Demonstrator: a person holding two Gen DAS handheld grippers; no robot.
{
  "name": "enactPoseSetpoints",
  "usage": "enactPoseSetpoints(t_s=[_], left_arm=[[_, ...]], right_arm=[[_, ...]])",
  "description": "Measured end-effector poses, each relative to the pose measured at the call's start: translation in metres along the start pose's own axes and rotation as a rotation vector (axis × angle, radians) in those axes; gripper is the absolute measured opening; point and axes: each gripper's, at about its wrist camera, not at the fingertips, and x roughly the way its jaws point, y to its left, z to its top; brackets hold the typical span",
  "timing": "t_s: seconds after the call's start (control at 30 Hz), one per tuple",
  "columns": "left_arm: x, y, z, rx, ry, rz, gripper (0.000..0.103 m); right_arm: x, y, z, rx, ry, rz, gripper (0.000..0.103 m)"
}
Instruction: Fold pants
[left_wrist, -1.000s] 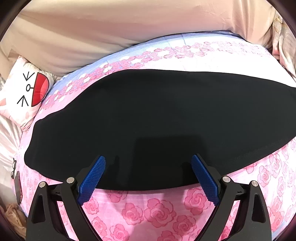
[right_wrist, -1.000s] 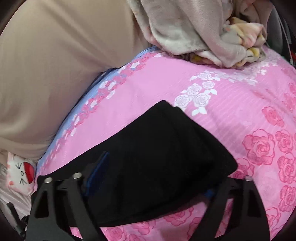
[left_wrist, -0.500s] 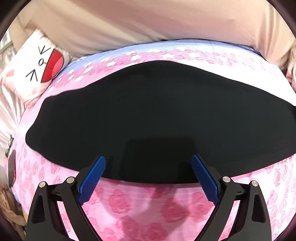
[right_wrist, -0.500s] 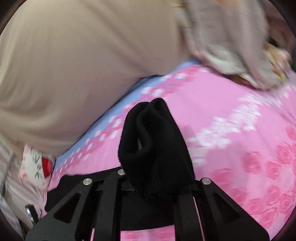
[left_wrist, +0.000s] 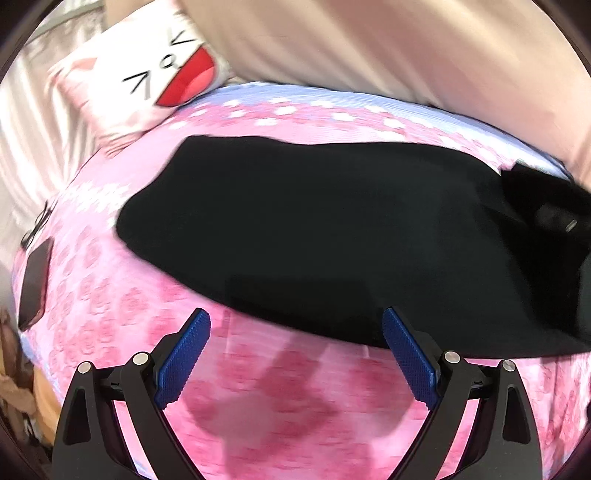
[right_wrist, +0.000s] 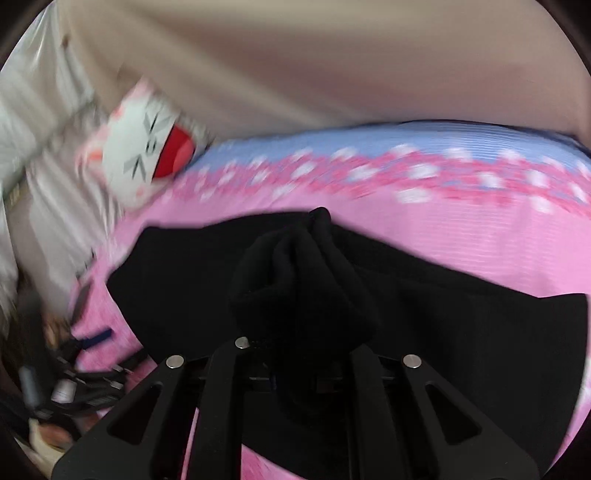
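Black pants (left_wrist: 314, 229) lie flat across a pink rose-print bedsheet (left_wrist: 288, 398). My left gripper (left_wrist: 295, 354) hovers over the sheet just in front of the pants' near edge, its blue pads (left_wrist: 184, 358) wide apart and nothing between them. My right gripper (right_wrist: 295, 354) is shut on a bunched end of the pants (right_wrist: 299, 280), which stands up in folds over the flat part of the pants (right_wrist: 461, 317). In the left wrist view the right gripper's black body (left_wrist: 554, 214) shows at the far right, above the pants.
A white cat-face pillow (left_wrist: 147, 77) lies at the bed's far left corner, and a beige padded headboard (left_wrist: 369, 48) runs behind the bed. A dark phone (left_wrist: 33, 280) lies near the left edge of the bed. Cables and clutter (right_wrist: 74, 384) sit beyond that edge.
The right gripper shut on the pants' end, lifted it and carried it left over the flat pants. The left gripper slid left along the near edge, staying open; the pillow now looms closer.
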Motion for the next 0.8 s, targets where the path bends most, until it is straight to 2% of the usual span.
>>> enactPoseSetpoints(t_s=[0.13,0.17,0.23,0.27,0.3,0.33,0.4,0.43,0.47,0.5,0.53,0.6,0.63,0.67,0.73,0.77,0.8], left_arm=[[0.000,0.032,0.003,-0.045,-0.009,0.020,0.092],[0.001,0.038,0.004,-0.051,-0.009,0.023,0.092],[0.005,0.049,0.006,-0.065,-0.006,0.032,0.092],[0.007,0.055,0.006,-0.074,-0.001,0.034,0.092],[0.010,0.059,0.007,-0.085,0.004,0.032,0.092],[0.013,0.061,0.009,-0.093,0.007,0.031,0.092],[0.016,0.065,0.009,-0.105,0.012,0.025,0.092],[0.017,0.067,0.010,-0.108,0.013,0.024,0.092],[0.019,0.068,0.010,-0.112,0.015,0.019,0.092],[0.020,0.068,0.011,-0.113,0.017,0.012,0.092],[0.021,0.067,0.012,-0.112,0.018,0.005,0.092],[0.021,0.063,0.012,-0.105,0.015,-0.003,0.092],[0.020,0.061,0.013,-0.099,0.012,-0.004,0.092],[0.020,0.058,0.013,-0.091,0.009,-0.001,0.092],[0.020,0.058,0.013,-0.086,0.007,0.012,0.092],[0.019,0.060,0.013,-0.095,0.004,0.021,0.092],[0.019,0.064,0.013,-0.108,0.001,0.028,0.092]], right_arm=[[0.038,0.028,-0.012,-0.110,0.055,-0.098,0.014],[0.038,0.031,-0.014,-0.125,0.055,-0.093,0.022],[0.030,0.039,-0.017,-0.147,0.050,-0.056,0.045],[0.022,0.040,-0.017,-0.138,0.053,-0.017,0.071],[0.013,0.042,-0.018,-0.125,0.041,0.019,0.086],[-0.004,0.044,-0.018,-0.109,0.005,0.071,0.086],[-0.028,0.043,-0.014,-0.084,-0.060,0.102,0.083],[-0.045,0.034,-0.012,-0.057,-0.106,0.068,0.079],[-0.055,0.022,-0.010,-0.030,-0.124,0.023,0.068],[-0.061,0.010,-0.010,-0.004,-0.132,-0.019,0.063],[-0.066,-0.014,-0.010,0.047,-0.134,-0.078,0.062],[-0.063,-0.054,-0.018,0.115,-0.097,-0.163,0.043],[-0.055,-0.086,-0.030,0.145,-0.047,-0.273,0.041],[-0.050,-0.113,-0.042,0.174,-0.013,-0.349,0.033],[-0.067,-0.155,-0.059,0.302,-0.083,-0.228,0.017],[-0.074,-0.160,-0.059,0.344,-0.078,-0.243,0.008],[-0.081,-0.156,-0.056,0.350,-0.082,-0.269,0.009]])
